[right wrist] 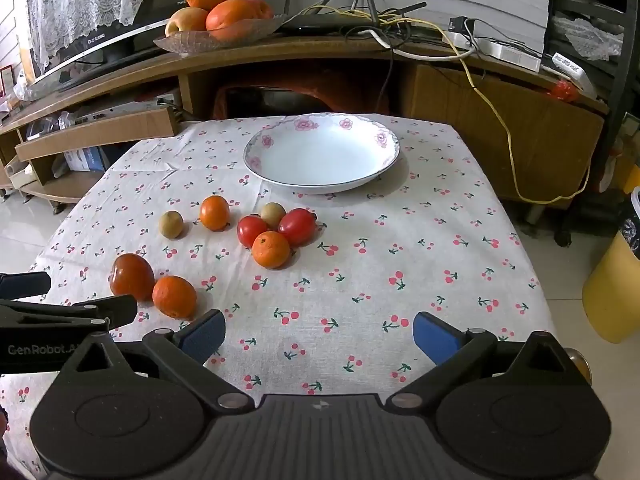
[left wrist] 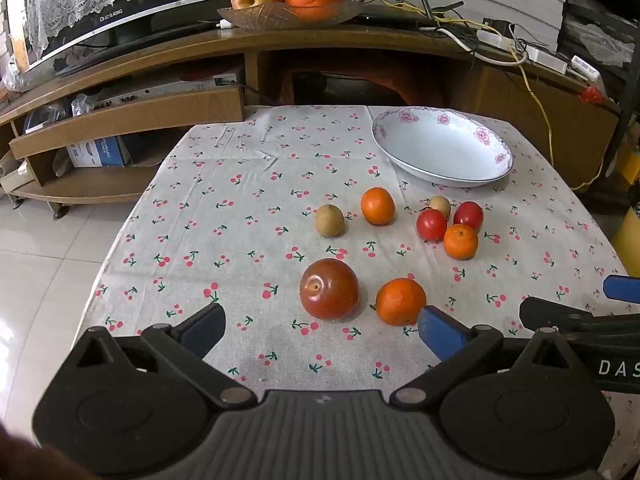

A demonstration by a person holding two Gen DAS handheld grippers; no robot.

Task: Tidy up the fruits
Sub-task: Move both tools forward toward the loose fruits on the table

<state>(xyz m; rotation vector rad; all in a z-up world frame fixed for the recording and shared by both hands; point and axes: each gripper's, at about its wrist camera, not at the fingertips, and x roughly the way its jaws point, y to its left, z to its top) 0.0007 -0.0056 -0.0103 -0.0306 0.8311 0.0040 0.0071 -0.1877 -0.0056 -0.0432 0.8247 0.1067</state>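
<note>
Two hand-held grippers hang side by side over the near edge of a table covered in a cherry-print tablecloth (right wrist: 360, 240), both tilted down. The left gripper (left wrist: 322, 330) has its blue-padded jaws spread wide with nothing between them; just ahead of it lie a large red tomato (left wrist: 329, 289) and, by its right fingertip, a mandarin (left wrist: 401, 301). The right gripper (right wrist: 319, 338) is also wide and holds nothing, with bare cloth in front; the same two fruits lie to its left. Farther ahead sit a small tan fruit (left wrist: 329, 220) and a second mandarin (left wrist: 377, 205), then a tight cluster: two cherry tomatoes (right wrist: 297, 226), a third mandarin (right wrist: 271, 249) and another tan fruit (right wrist: 273, 213). Beyond them stands an empty white floral dish (right wrist: 256, 156). Behind the table, a wooden TV stand (right wrist: 500, 128) bears a bowl of large fruit (right wrist: 218, 38).
</note>
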